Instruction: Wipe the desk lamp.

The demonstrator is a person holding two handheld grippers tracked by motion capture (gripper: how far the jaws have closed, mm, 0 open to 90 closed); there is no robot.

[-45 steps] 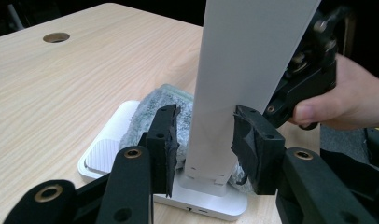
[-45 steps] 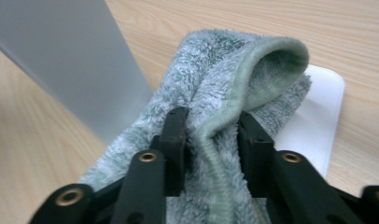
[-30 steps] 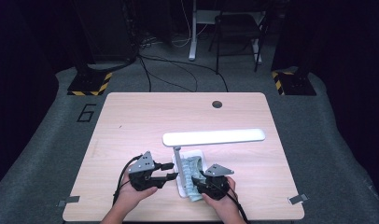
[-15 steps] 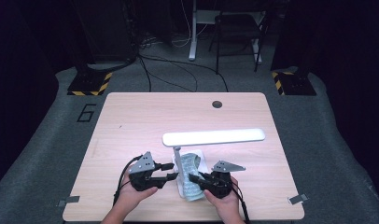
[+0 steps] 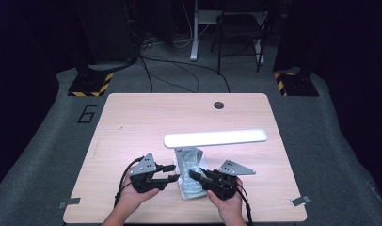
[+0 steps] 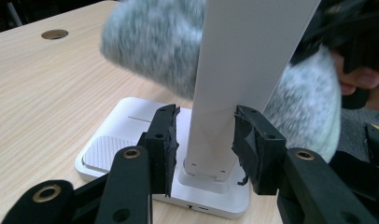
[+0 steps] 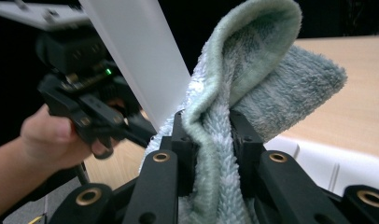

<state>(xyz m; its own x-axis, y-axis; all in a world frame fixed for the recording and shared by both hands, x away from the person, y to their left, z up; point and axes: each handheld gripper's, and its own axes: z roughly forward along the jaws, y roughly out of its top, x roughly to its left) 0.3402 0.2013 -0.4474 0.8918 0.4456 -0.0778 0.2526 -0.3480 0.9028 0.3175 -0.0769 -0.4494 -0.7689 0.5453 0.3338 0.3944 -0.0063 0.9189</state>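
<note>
The towel (image 7: 234, 93), pale green and fluffy, is pinched between the jaws of the right gripper (image 5: 198, 176) and pressed against the white stem (image 6: 239, 79) of the desk lamp (image 5: 215, 138), near the table's (image 5: 132, 122) front edge. That gripper's jaws have just been closing, cloth between them. The stem is clamped low down, just above the base (image 6: 131, 135), by the left gripper (image 6: 204, 144).

Pale green fluffy towel (image 7: 243, 74) bunched against upright white desk lamp (image 6: 243, 70) stem
</note>
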